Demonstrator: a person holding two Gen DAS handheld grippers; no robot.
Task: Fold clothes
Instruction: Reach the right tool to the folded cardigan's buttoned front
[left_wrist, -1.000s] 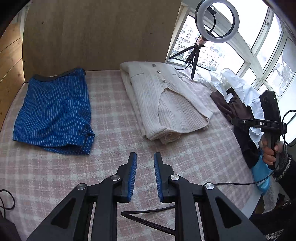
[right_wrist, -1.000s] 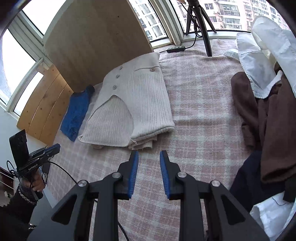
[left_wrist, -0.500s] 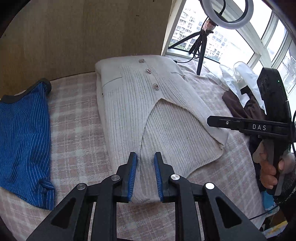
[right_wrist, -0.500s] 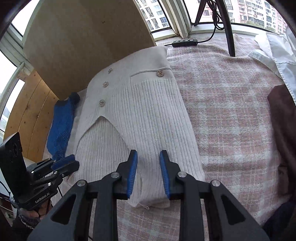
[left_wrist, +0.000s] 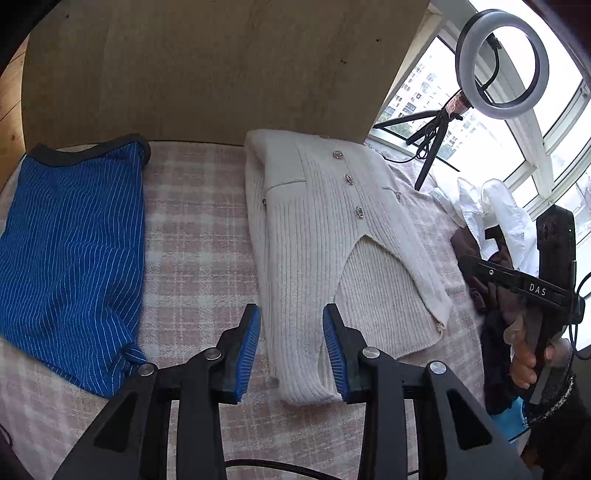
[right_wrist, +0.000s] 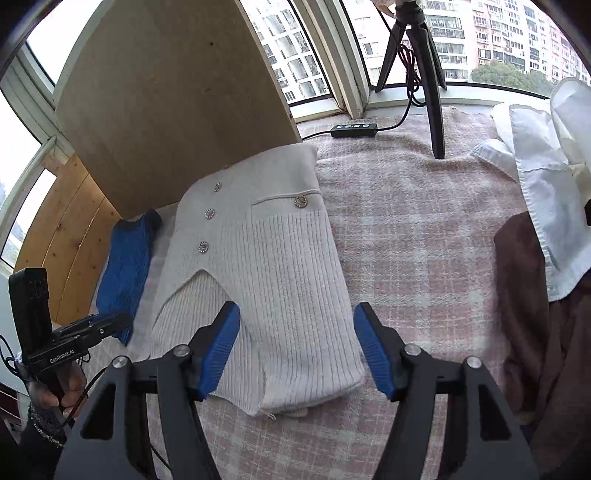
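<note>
A cream ribbed cardigan (left_wrist: 325, 236) with jewelled buttons lies folded on the pink checked blanket (left_wrist: 195, 229). My left gripper (left_wrist: 291, 354) is open and straddles the near left corner of the cardigan. In the right wrist view the same cardigan (right_wrist: 273, 280) lies ahead, and my right gripper (right_wrist: 297, 347) stands open wide over its near right corner. Neither gripper holds cloth. A folded blue pinstriped garment (left_wrist: 70, 258) lies to the left of the cardigan.
A heap of brown and white clothes (right_wrist: 535, 240) lies at the right. A ring light (left_wrist: 500, 59) on a tripod (right_wrist: 424, 70) stands by the window, with its cable remote (right_wrist: 354, 130) on the blanket. A wooden board (left_wrist: 207, 66) leans behind the garments.
Both grippers have gone from nearly shut to open. They came forward from the bare blanket to the near edge of the cardigan, one at each corner.
</note>
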